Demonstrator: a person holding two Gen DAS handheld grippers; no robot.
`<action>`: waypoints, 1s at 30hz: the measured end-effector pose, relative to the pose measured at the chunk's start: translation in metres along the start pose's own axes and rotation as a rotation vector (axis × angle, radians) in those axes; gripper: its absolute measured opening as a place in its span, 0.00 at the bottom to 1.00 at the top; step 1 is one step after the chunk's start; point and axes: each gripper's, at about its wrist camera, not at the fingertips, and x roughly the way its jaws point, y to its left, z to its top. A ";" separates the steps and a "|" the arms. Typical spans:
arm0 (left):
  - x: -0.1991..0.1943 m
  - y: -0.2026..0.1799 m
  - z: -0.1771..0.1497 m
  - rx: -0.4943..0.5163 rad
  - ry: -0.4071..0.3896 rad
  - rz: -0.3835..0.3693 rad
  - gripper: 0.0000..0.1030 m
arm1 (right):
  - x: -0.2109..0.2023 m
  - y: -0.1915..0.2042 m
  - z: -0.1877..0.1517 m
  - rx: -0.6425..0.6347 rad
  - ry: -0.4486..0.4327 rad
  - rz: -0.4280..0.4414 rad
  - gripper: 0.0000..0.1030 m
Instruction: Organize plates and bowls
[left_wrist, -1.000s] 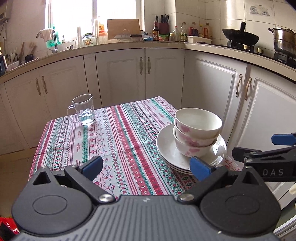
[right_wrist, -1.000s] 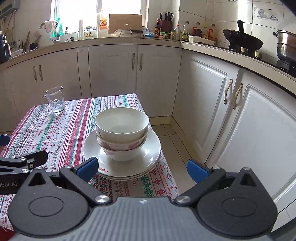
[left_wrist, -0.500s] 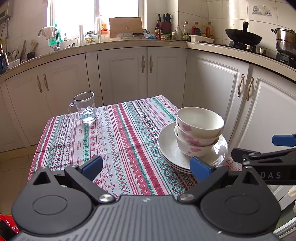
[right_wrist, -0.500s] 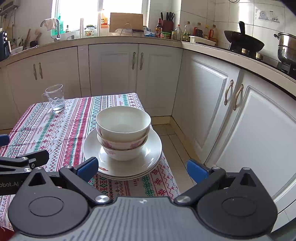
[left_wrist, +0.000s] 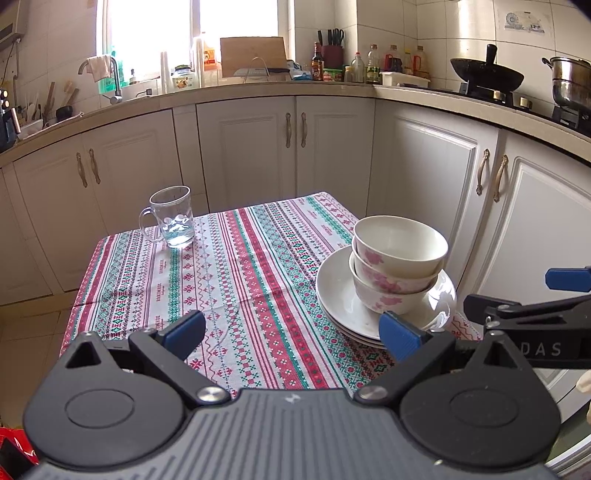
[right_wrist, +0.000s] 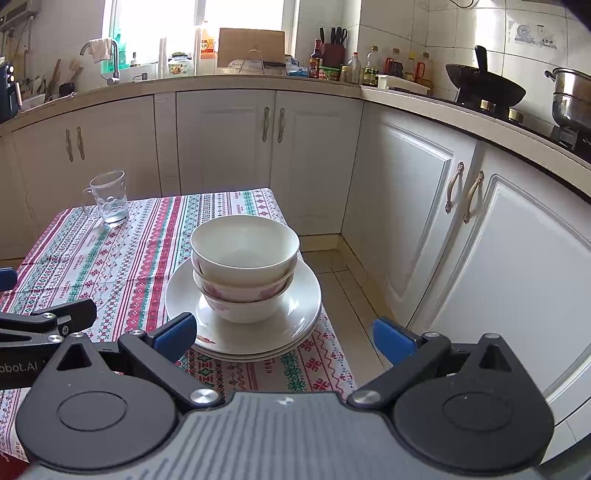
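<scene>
Left wrist view: my left hand-held gripper (left_wrist: 291, 334) hangs wide open and empty over the tabletop (left_wrist: 221, 280).
Bowls (right_wrist: 244, 267): nested just ahead of my right hand-held gripper (right_wrist: 284, 338), which is also spread and empty.
Plates (right_wrist: 295, 325): stacked under the bowls, likely gathered to save space.
Glass mug (left_wrist: 171, 216): far ahead-left, apart.

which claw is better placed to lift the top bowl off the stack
Probably right: the right claw is open with the top bowl almost straight ahead, while the left claw faces bare tablecloth.
</scene>
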 end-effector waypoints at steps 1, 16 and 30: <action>0.000 0.000 0.000 0.000 0.001 0.000 0.97 | 0.000 0.000 0.000 0.000 0.001 -0.001 1.00; 0.002 0.000 0.000 -0.004 0.005 0.003 0.97 | 0.000 0.001 0.000 -0.003 0.001 -0.004 1.00; 0.002 0.000 -0.001 -0.008 0.006 0.004 0.97 | 0.000 0.001 0.000 -0.004 0.000 -0.006 1.00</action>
